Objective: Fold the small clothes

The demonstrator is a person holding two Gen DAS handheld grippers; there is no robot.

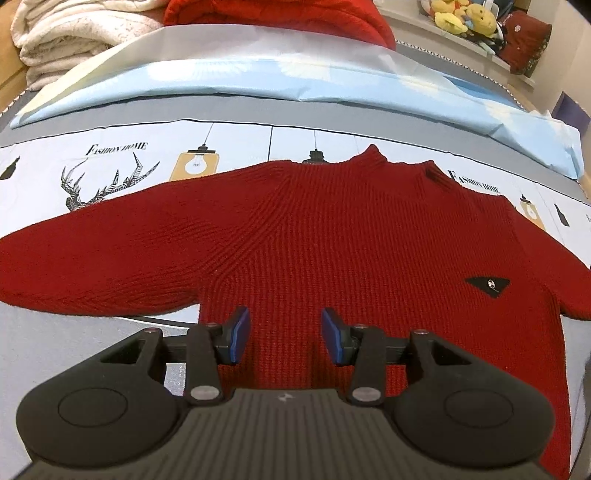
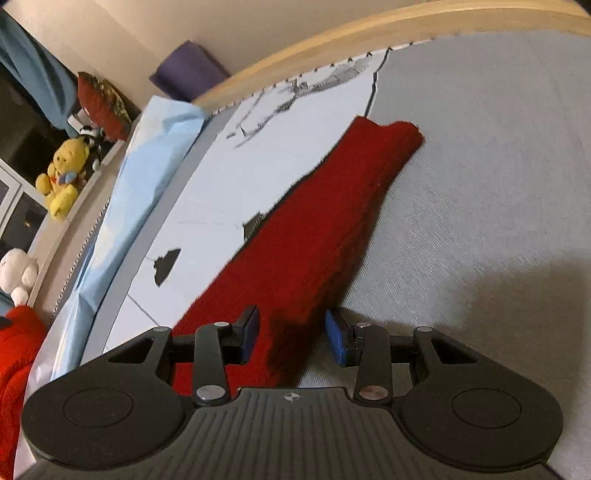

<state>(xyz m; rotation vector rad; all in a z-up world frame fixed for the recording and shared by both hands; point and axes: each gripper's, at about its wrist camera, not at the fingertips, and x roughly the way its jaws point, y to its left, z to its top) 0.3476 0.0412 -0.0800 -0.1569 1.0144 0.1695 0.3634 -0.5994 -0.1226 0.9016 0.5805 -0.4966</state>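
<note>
On printed sheet [image 1: 236, 147]: ribbed red knit sweater [image 1: 332, 240].

From my seat I see a printed sheet [image 1: 122, 166] with a stag drawing and lamp pictures (the lettering reads "Fashion Home") spread over a grey mattress [image 2: 480, 166]. A pale blue cover [image 1: 295, 85] lies folded behind it. White blankets [image 1: 74, 33] are stacked at the far left, and yellow plush toys [image 2: 62, 173] sit on a ledge beside a white one [image 2: 18, 273].
</note>
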